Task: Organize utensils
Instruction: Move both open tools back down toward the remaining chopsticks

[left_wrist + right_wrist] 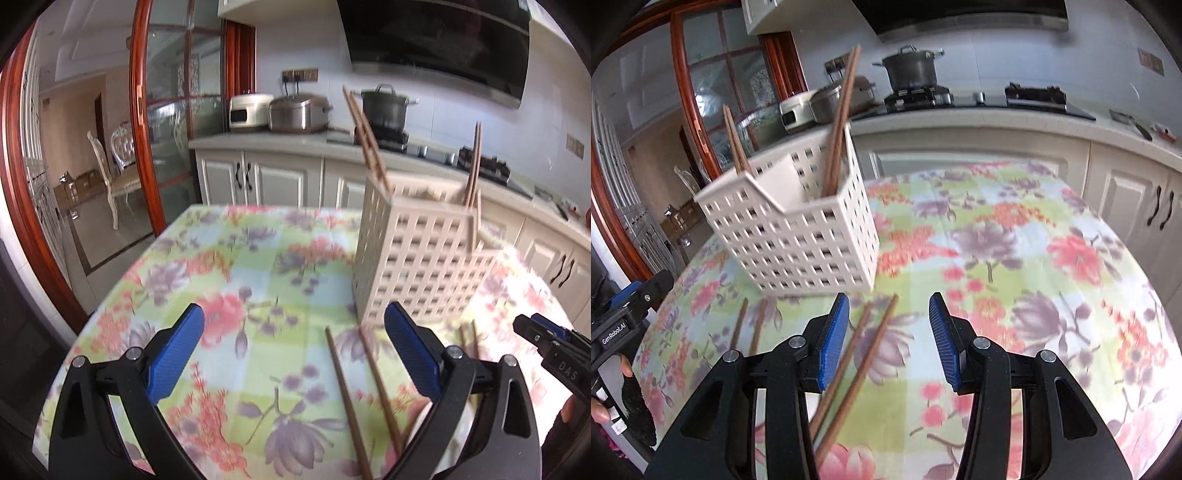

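White slotted holder [798, 236] at centre-left of the right wrist view on the floral cloth [1015, 258], chopstick pairs standing in two compartments; loose chopsticks [864, 354] lie below it; right gripper [889, 343] half-open, empty, angled down; left gripper [293, 354] wide open, empty, above the cloth.

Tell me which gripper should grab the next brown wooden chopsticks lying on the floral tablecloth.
Right. The right gripper hangs open with a pair of brown wooden chopsticks between its fingers; the left gripper's pair lies off toward one finger.
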Action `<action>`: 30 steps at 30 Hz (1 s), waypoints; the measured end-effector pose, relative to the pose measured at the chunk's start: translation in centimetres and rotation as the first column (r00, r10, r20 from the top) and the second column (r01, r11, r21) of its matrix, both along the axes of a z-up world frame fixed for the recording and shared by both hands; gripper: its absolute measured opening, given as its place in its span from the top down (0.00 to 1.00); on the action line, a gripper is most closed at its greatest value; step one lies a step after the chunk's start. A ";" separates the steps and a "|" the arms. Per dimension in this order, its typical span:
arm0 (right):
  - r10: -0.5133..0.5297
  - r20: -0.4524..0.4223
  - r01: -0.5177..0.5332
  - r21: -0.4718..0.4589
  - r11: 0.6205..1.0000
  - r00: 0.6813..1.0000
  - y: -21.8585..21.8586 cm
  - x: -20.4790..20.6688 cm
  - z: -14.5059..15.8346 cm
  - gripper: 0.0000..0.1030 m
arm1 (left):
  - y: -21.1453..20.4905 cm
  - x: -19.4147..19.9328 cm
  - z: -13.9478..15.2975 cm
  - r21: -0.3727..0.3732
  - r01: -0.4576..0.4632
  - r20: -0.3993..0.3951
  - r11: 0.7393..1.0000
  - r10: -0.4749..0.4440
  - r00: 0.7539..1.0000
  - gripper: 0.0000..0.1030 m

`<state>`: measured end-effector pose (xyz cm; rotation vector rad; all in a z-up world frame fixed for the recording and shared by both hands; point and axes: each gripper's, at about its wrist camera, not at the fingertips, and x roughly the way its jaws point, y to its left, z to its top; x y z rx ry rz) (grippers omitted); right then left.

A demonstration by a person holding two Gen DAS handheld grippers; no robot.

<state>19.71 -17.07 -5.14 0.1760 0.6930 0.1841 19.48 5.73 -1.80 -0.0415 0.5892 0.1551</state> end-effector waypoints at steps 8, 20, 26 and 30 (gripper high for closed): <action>0.040 -0.120 -0.048 -0.071 0.996 0.992 2.1 0.4 -2.8 0.72 | 0.4 1.4 -3.3 -0.028 -0.011 -0.119 1.000 0.008 0.993 0.09; 0.052 -0.179 -0.082 -0.161 0.984 0.982 4.1 1.1 -3.9 0.75 | 0.0 2.0 -5.2 -0.016 0.030 -0.203 0.999 -0.033 0.979 0.19; 0.063 -0.176 -0.102 -0.223 0.970 0.982 4.7 1.3 -4.0 0.81 | -0.5 2.3 -5.9 -0.015 0.054 -0.237 0.998 -0.056 0.970 0.27; 0.067 -0.187 -0.107 -0.212 0.971 0.980 4.1 1.2 -3.9 0.89 | -1.0 2.6 -6.3 -0.018 0.069 -0.261 0.997 -0.072 0.963 0.34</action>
